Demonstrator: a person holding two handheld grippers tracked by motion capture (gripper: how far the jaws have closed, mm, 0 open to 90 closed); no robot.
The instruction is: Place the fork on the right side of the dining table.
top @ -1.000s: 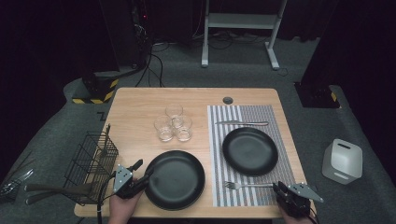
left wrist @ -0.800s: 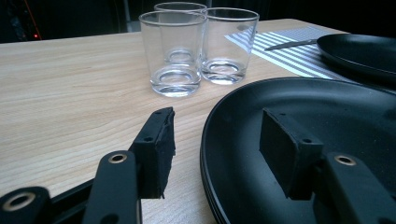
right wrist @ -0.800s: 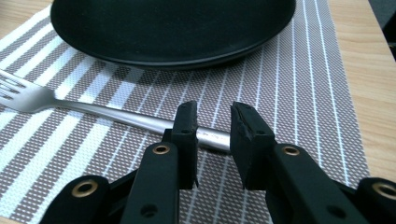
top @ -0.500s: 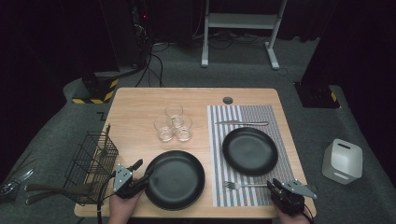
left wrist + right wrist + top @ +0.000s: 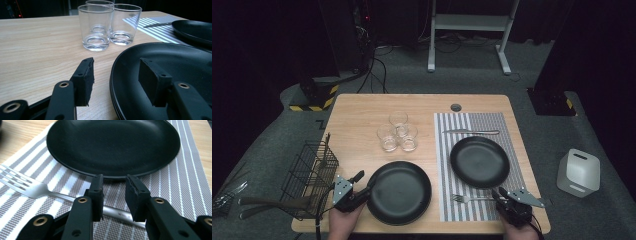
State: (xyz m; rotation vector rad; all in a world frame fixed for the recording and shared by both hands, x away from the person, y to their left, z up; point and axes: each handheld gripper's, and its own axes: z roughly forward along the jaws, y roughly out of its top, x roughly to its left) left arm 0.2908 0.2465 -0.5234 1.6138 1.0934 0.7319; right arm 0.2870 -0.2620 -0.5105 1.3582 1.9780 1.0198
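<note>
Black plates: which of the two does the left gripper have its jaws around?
The near-left black plate, lying on bare wood. The left gripper straddles its rim, open, one jaw each side. The other black plate lies on the striped placemat, beyond the right gripper.

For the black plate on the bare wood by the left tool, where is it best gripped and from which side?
Probably at the near-left rim of the black plate, coming in low from the left as the left tool already stands: one jaw inside the rim, one outside over the table. The plate is flat and shallow, so only its raised rim offers a thin edge to pinch.
</note>
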